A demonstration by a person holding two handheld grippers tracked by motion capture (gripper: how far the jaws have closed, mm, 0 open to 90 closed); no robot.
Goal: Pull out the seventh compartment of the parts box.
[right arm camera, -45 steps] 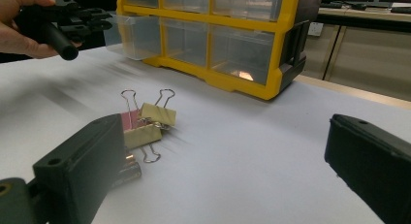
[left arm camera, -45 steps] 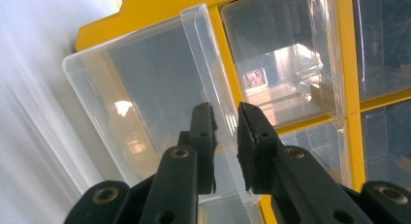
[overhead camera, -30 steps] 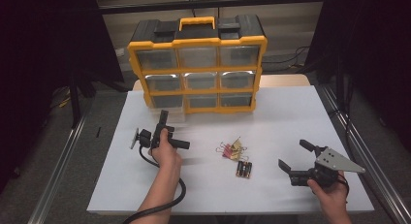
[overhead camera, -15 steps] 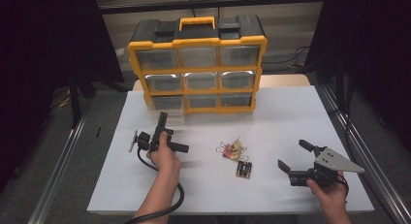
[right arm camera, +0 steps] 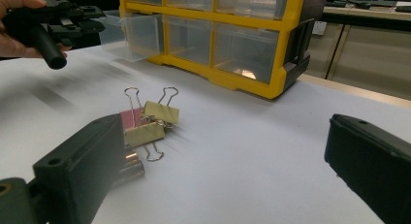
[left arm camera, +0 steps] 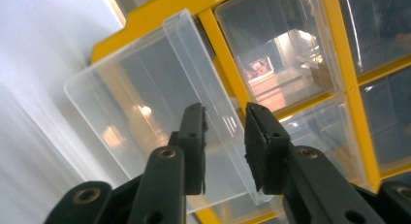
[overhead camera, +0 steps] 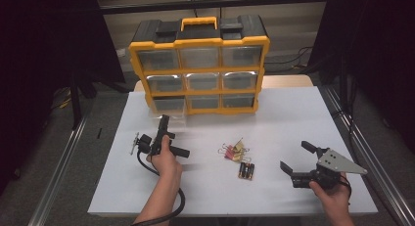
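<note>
A yellow and black drawer organizer [overhead camera: 200, 64] stands at the back of the white table. Its clear bottom-left drawer [overhead camera: 169, 106] is pulled out. My left gripper [overhead camera: 164, 119] points at that drawer. In the left gripper view the drawer's front wall [left arm camera: 194, 73] stands between the jaws of the left gripper [left arm camera: 225, 117], which have just been opening and leave a gap on each side. My right gripper [overhead camera: 294, 156] rests wide open at the right front with nothing between its jaws. Binder clips [overhead camera: 234, 150] and small batteries [overhead camera: 246, 170] lie between the two hands.
In the right gripper view the binder clips [right arm camera: 152, 120] and batteries [right arm camera: 128, 168] lie just ahead of the right gripper's left jaw, with the organizer [right arm camera: 232, 40] beyond. A metal rail [overhead camera: 58, 172] runs along the table's left side. Bare white table [overhead camera: 293, 118] lies before the organizer.
The left hand has shifted only slightly at the drawer. The right hand has stayed where it was.
</note>
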